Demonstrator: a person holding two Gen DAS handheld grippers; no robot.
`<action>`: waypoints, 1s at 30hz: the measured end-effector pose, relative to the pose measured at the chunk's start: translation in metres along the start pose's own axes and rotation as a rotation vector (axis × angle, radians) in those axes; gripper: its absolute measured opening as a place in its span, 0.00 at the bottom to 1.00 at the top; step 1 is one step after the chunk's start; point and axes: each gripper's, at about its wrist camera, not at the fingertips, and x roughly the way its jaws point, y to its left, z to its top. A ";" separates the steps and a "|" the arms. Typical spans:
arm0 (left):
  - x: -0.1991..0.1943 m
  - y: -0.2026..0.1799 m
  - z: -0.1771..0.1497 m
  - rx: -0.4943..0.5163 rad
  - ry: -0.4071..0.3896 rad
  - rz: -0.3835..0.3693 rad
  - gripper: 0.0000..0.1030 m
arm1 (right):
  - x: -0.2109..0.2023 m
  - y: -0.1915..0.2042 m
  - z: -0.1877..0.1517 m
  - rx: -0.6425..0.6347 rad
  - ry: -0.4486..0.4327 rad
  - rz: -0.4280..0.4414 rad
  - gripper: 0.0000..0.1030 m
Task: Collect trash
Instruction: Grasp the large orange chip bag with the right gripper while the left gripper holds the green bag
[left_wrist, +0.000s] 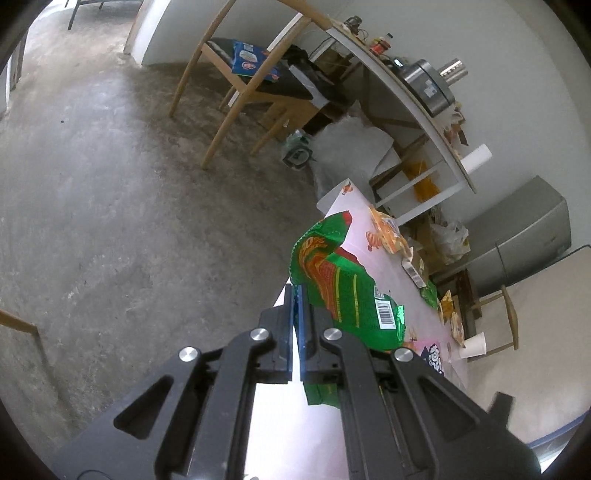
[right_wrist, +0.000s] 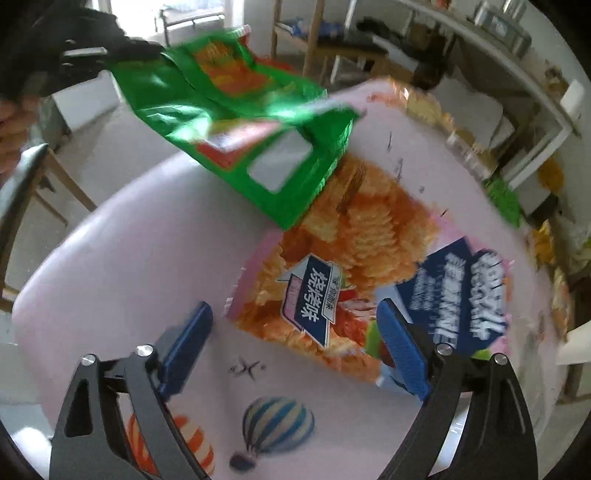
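Note:
My left gripper is shut on the edge of a green snack bag and holds it lifted above the pink table. In the right wrist view the same green bag hangs in the air from the left gripper at the upper left. My right gripper is open, its blue pads on either side of the near end of a pink and orange chip bag that lies flat on the pink tablecloth.
More wrappers and a paper cup lie along the table's far side. Wooden chairs, a white shelf with appliances and a grey cabinet stand around. Bare concrete floor lies left of the table.

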 end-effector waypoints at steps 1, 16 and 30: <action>0.000 -0.001 0.000 0.005 0.000 -0.001 0.00 | 0.002 -0.004 -0.001 0.030 -0.009 0.030 0.87; -0.016 -0.027 -0.005 0.071 -0.024 -0.063 0.00 | -0.021 -0.042 -0.019 0.236 -0.010 0.094 0.05; -0.115 -0.128 -0.045 0.329 -0.082 -0.213 0.00 | -0.214 -0.105 -0.057 0.466 -0.539 0.246 0.05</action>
